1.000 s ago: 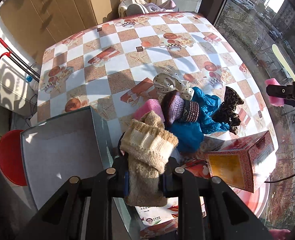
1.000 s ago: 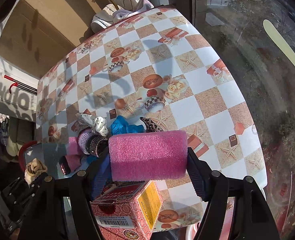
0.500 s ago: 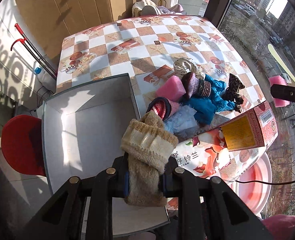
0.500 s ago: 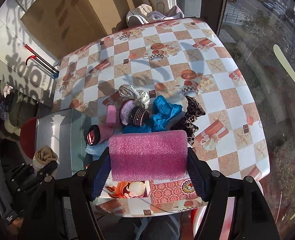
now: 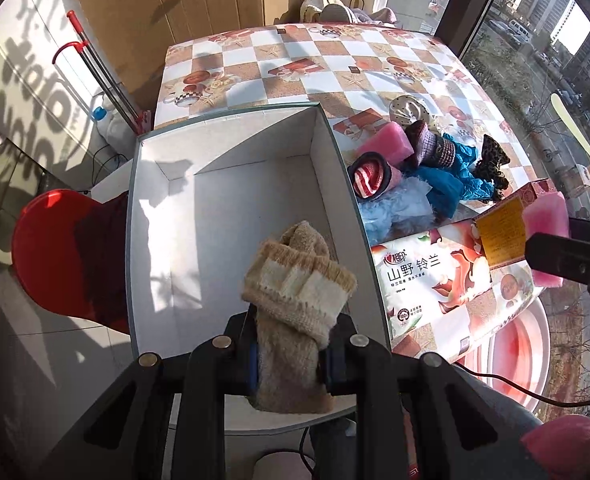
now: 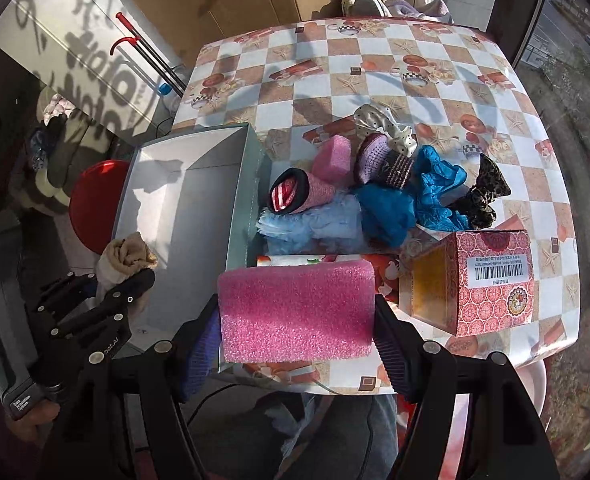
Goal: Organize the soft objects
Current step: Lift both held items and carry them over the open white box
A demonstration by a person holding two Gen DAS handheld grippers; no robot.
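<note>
The left tongs [image 5: 289, 364] are clenched on a beige sock [image 5: 295, 300], which hangs over the near end of the open box [image 5: 231, 184]; in the right wrist view these tongs [image 6: 131, 280] and the sock [image 6: 125, 258] sit at the box's near left corner. The right tongs [image 6: 297, 344] are clenched on a pink sponge [image 6: 297, 312], held above the counter's [image 6: 375, 64] near edge, in front of a flat tissue pack [image 5: 435, 276] and just left of a red carton [image 6: 491, 280].

The box [image 6: 187, 208] has white inner walls and stands at the counter's left edge, beside a red stool [image 5: 67, 252]. Just right of the box lies the heap of soft things: a rolled striped sock [image 6: 295, 194] touching a second pink sponge [image 6: 333, 158], a pale blue fluffy cloth [image 6: 319, 224] under them, a purple knit piece [image 6: 383, 158], a dotted bow [image 6: 379, 124], a crumpled blue cloth [image 6: 427, 196] and a leopard scrunchie [image 6: 483, 196] at the right end. The far half of the checked counter carries nothing but its print.
</note>
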